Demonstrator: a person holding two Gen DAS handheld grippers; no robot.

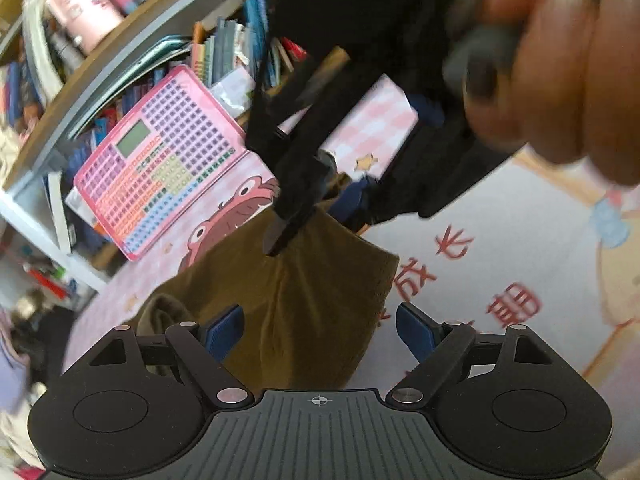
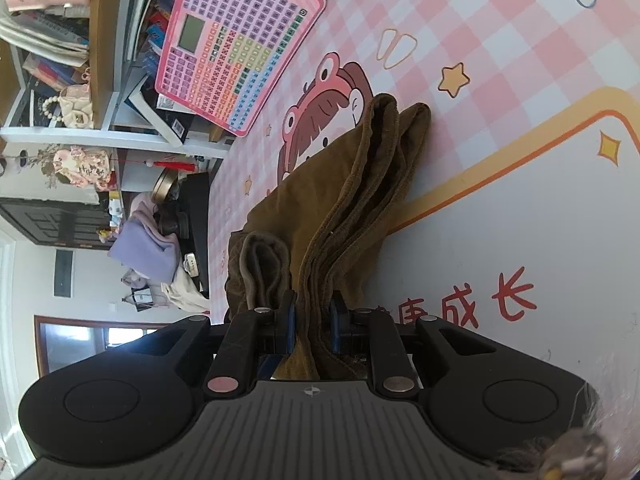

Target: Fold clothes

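Note:
An olive-brown garment [image 2: 352, 192] lies bunched in folds on a pink cartoon table mat [image 2: 500, 60]. My right gripper [image 2: 314, 324] is shut on the garment's near edge, cloth pinched between its blue pads. In the left wrist view the garment [image 1: 296, 300] lies ahead of my left gripper [image 1: 320, 330], which is open with nothing between its blue pads [image 1: 224, 330]. The right gripper [image 1: 292, 216] shows from outside there, black, clamped on the garment's far end, with the person's hand [image 1: 560, 64] above it.
A pink button-grid toy tablet [image 2: 236, 44] lies on the mat's far edge, also in the left wrist view [image 1: 160, 156]. A shelf of books [image 1: 224, 48] stands behind it. A lilac cloth pile [image 2: 148, 252] lies off the table.

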